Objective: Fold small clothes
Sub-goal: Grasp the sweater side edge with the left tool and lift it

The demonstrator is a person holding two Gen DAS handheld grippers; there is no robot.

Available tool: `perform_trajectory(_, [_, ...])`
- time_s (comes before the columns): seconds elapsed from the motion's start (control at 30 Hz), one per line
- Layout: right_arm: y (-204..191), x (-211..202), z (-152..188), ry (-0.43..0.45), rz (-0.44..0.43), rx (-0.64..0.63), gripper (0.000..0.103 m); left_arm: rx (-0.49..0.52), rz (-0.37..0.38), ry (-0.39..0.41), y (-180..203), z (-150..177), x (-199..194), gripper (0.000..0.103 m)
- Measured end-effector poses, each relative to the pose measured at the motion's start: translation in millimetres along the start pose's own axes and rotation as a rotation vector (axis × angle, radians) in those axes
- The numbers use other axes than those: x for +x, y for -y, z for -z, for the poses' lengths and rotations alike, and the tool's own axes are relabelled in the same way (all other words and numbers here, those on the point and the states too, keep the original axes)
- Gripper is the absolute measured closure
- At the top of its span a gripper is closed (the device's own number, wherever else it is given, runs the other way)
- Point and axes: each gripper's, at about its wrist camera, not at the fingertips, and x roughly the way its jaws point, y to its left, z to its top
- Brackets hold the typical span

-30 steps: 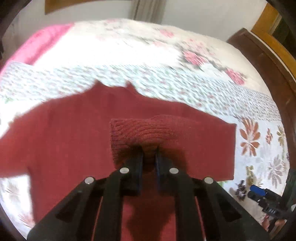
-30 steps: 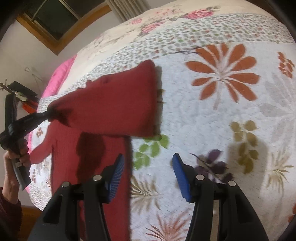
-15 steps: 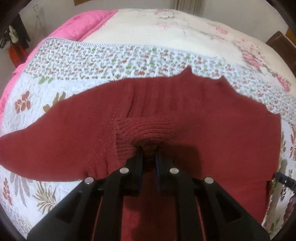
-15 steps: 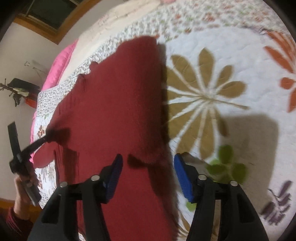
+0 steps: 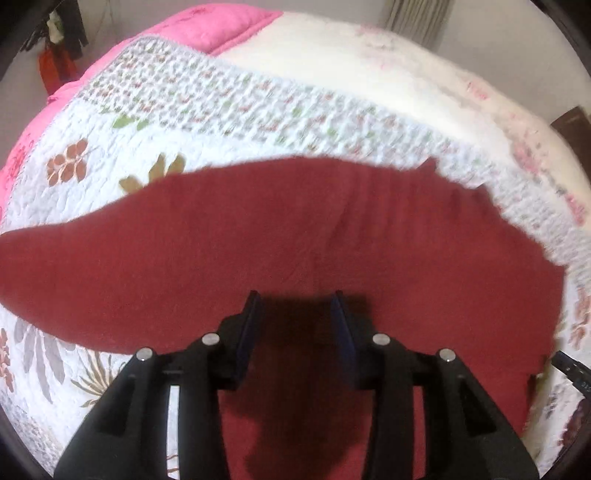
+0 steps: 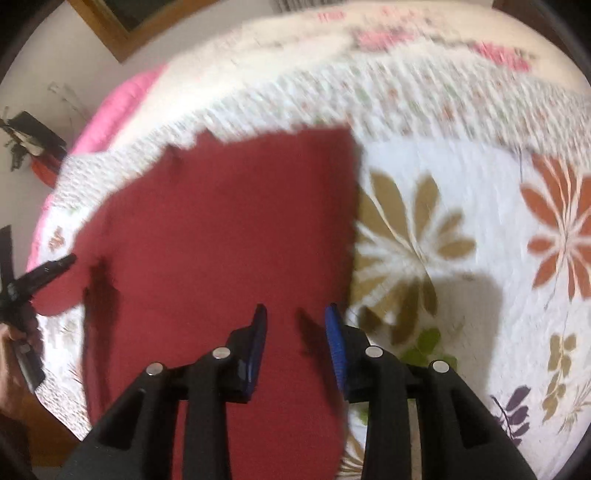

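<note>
A small dark red knitted sweater (image 5: 295, 236) lies flat on the floral quilt (image 5: 229, 107), one sleeve stretching out to the left. My left gripper (image 5: 296, 299) hovers over its middle, open, with nothing between the fingers. In the right wrist view the same sweater (image 6: 221, 229) fills the left half, its straight right edge running down the middle of the frame. My right gripper (image 6: 295, 312) is open above the sweater near that edge. The left gripper (image 6: 40, 273) shows at the far left, over the sleeve.
The quilt (image 6: 461, 221) spreads wide to the right of the sweater. A pink blanket (image 5: 229, 26) lies at the far side of the bed. Dark clutter (image 6: 33, 140) stands by the wall at the left. A person's hand (image 6: 11, 369) holds the left gripper.
My left gripper has let go of the ribbed cuff and opened; the sleeve now lies flat. My right gripper has moved left over the sweater's edge, still open.
</note>
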Motion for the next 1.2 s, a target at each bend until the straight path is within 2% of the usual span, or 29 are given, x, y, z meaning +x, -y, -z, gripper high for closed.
perform_trajectory(0.1, [-19,13,-11,-0.017,-0.010,-0.019,0.069,0.032,0.049,-0.018,21,-9,11,0.060])
perform_trajectory(0.2, [-21,39,-10,-0.061,0.015,0.004,0.069,0.076,0.029,-0.055,38,-10,38,0.060])
perform_trajectory(0.3, [-5,68,-5,-0.130,0.054,0.059,0.070,0.114,-0.014,-0.136,40,-7,78,0.060])
perform_trajectory(0.37, [1,75,0,-0.126,0.047,0.078,0.070,0.134,-0.028,-0.156,38,-4,94,0.058])
perform_trajectory(0.47, [-5,72,-1,-0.133,0.070,0.058,0.069,0.149,-0.028,-0.161,39,-5,92,0.058])
perform_trajectory(0.53, [-12,64,-2,-0.137,0.079,0.051,0.064,0.139,-0.014,-0.166,35,-8,82,0.058])
perform_trajectory(0.6, [-25,50,-6,-0.104,0.063,0.050,0.055,0.113,0.009,-0.152,25,-9,64,0.047])
perform_trajectory(0.67, [-37,38,-4,-0.084,0.081,0.031,0.052,0.098,0.015,-0.122,6,-5,42,0.036])
perform_trajectory(0.8, [-56,28,3,-0.080,0.092,0.013,0.051,0.018,-0.011,-0.112,-46,14,11,0.033])
perform_trajectory(0.9, [-70,30,8,-0.086,0.075,0.015,0.049,-0.099,-0.057,-0.126,-107,33,-8,0.032])
perform_trajectory(1.07, [-107,43,11,-0.103,0.072,-0.042,0.044,-0.331,-0.198,-0.130,-227,55,-34,0.030])
perform_trajectory(1.2, [-127,55,14,-0.121,0.078,-0.073,0.044,-0.488,-0.290,-0.100,-311,58,-49,0.030])
